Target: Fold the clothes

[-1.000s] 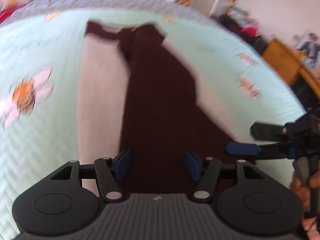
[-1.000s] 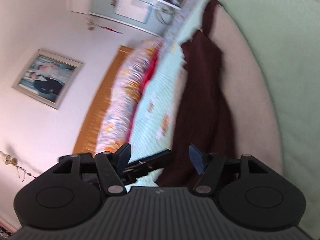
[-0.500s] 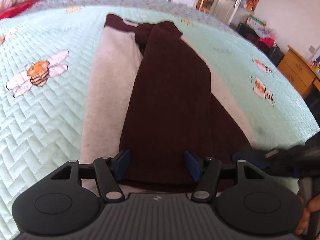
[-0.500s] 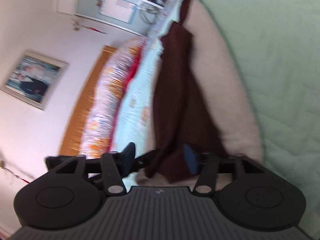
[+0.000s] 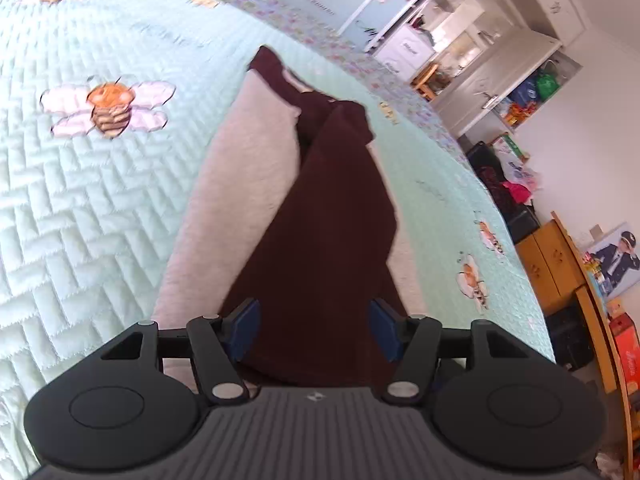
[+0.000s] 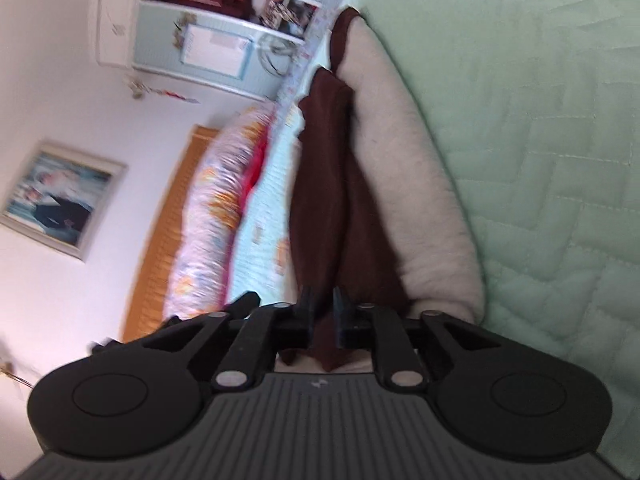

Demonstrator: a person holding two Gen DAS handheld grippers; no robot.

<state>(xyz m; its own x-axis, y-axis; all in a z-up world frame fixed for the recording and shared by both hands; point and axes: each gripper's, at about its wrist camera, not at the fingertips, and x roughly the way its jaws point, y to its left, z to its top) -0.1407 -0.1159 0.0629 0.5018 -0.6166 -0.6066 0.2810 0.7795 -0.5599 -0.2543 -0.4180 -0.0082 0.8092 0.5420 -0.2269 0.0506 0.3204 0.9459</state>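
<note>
A garment with a pale grey body (image 5: 248, 160) and a dark brown part (image 5: 320, 220) folded along its middle lies lengthwise on the mint quilted bedspread (image 5: 80, 220). My left gripper (image 5: 314, 328) hovers over the near end, open, its blue pads apart with the brown cloth lying under the gap. In the right wrist view the same garment (image 6: 340, 200) runs away from me, with the grey body (image 6: 408, 200) beside it. My right gripper (image 6: 323, 316) is shut on the near edge of the brown cloth, which is pinched between its narrow gap.
The bedspread (image 6: 540, 160) stretches wide on both sides of the garment. A patterned pillow (image 6: 208, 220) and a wooden headboard (image 6: 160, 240) stand at one end. Beyond the bed's edge are a wooden dresser (image 5: 552, 264), white shelves (image 5: 480, 60) and floor clutter.
My right gripper went from wide open to shut on the brown cloth's near edge. The left gripper rolled and shifted, staying open. The right gripper is no longer in the left wrist view.
</note>
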